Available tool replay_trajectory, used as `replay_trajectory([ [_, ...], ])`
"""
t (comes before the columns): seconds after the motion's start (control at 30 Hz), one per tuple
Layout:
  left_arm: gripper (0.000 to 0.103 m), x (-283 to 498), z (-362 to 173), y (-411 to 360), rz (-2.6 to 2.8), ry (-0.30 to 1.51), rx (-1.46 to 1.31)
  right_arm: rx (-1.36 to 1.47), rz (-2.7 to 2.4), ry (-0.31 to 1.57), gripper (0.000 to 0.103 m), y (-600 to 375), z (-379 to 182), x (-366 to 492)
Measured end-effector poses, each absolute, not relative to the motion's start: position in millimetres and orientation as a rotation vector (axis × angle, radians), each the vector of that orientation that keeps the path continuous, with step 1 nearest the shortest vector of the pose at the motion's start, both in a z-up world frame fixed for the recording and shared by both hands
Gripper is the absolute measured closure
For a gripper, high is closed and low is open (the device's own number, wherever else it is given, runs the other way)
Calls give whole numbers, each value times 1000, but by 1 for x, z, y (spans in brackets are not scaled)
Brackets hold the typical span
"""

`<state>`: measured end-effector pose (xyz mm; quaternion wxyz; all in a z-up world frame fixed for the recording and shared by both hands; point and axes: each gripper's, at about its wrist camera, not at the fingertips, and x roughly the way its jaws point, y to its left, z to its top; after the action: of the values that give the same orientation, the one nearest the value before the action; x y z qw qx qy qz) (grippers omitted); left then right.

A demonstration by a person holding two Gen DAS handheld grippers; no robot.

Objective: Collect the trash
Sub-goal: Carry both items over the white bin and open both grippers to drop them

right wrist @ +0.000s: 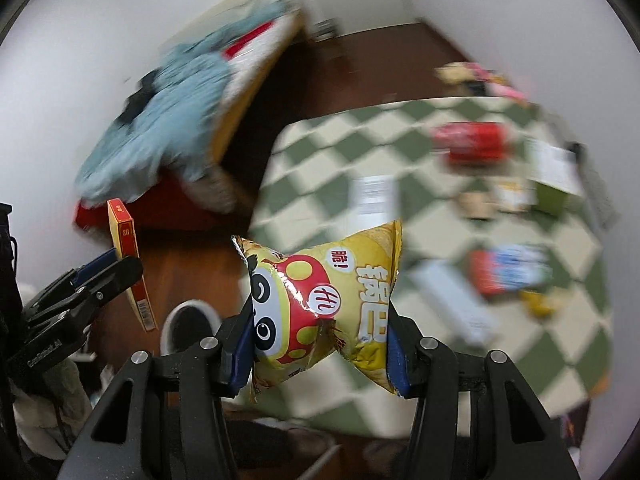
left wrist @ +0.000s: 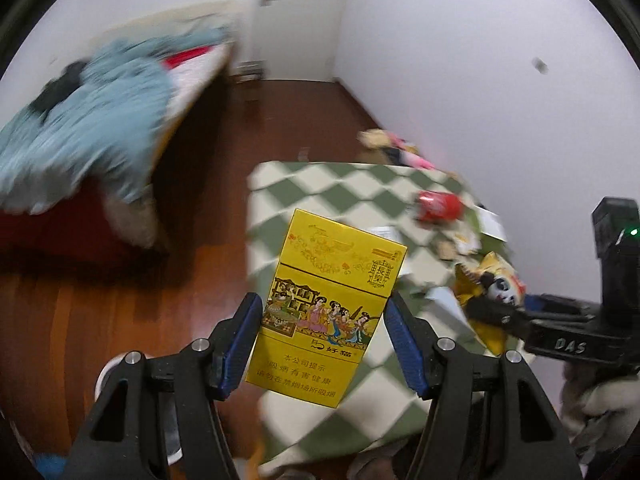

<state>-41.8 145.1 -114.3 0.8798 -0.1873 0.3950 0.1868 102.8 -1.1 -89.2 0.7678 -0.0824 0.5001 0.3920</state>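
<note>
My left gripper (left wrist: 322, 334) is shut on a yellow cigarette box (left wrist: 332, 304), held upright in the air over the table's left edge; the box also shows edge-on in the right wrist view (right wrist: 130, 264). My right gripper (right wrist: 320, 344) is shut on a yellow snack bag (right wrist: 328, 308) with a panda face, pinched at its middle; the bag and gripper also show in the left wrist view (left wrist: 490, 292). More trash lies on the green-and-cream checked table (right wrist: 320, 148): a red can (right wrist: 472, 142), a red-and-blue packet (right wrist: 510, 270) and paper scraps (right wrist: 374, 194). A white bin (right wrist: 188, 326) stands on the floor below.
A bed with a light blue blanket (left wrist: 92, 128) stands to the left across a wooden floor (left wrist: 120, 320). White walls close the room on the right. Toys or clothes (left wrist: 394, 146) lie beyond the table's far edge. The background is motion-blurred.
</note>
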Motion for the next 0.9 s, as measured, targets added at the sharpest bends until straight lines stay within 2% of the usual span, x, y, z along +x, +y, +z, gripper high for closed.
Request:
replay_trajectory([
  [0.17, 43, -123, -166, 233, 566, 852, -569, -285, 1021, 1220, 48, 116, -154, 30],
  [0.37, 43, -208, -277, 332, 731, 940, -898, -400, 1136, 1450, 48, 229, -267, -56],
  [0.5, 41, -233, -330, 365, 822, 975, -1044, -470, 1125, 1554, 47, 279, -333, -89],
  [0.53, 37, -238, -340, 369, 847, 983, -1046, -477, 1109, 1582, 47, 288, -349, -91],
  [0.6, 12, -247, -352, 375, 898, 992, -1054, -479, 1089, 1632, 44, 305, -377, -96],
  [0.63, 6, -252, -356, 378, 914, 989, -1064, -481, 1072, 1653, 43, 313, -390, -99],
  [0.7, 3, -260, -362, 381, 958, 991, -1064, -485, 1064, 1671, 31, 324, -407, -99],
  [0.73, 3, -267, -362, 383, 977, 990, -1059, -488, 1066, 1679, 14, 329, -414, -102],
  [0.77, 3, -271, -363, 383, 998, 991, -1049, -492, 1069, 1685, 7, 332, -420, -101],
  [0.9, 3, -282, -360, 380, 1117, 1008, -961, -599, 1059, 1596, 5, 342, -425, -101],
])
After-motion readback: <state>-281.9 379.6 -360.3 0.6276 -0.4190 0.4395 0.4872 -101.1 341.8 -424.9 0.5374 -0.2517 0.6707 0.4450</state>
